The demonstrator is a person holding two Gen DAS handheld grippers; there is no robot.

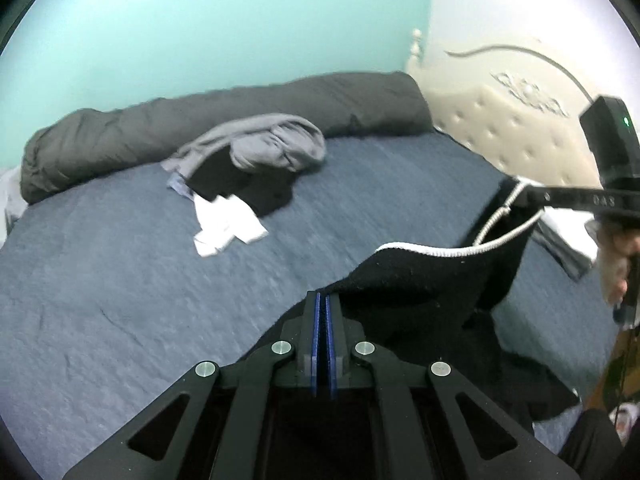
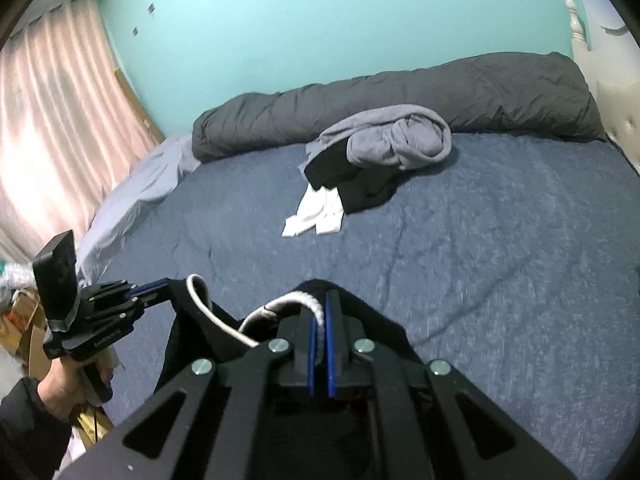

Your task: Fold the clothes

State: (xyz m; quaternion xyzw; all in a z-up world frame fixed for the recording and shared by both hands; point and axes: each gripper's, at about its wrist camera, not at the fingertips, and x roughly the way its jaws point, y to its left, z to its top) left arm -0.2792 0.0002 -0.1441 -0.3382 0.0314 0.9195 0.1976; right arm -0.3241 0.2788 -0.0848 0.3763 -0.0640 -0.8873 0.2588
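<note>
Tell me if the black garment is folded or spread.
Neither: black garment hangs bunched between left gripper and right gripper, lifted off the bed.

Turquoise wall (image 2: 320, 20) behind a bed (image 2: 500, 260) with blue cover. Dark grey rolled duvet (image 2: 400, 92) along the bed's far edge, against the wall. Cream tufted headboard (image 1: 520, 132) at the right end. Pale pink curtains (image 2: 52, 120) on the left, lit from behind. Cardboard boxes (image 2: 24, 316) low at the left.
</note>
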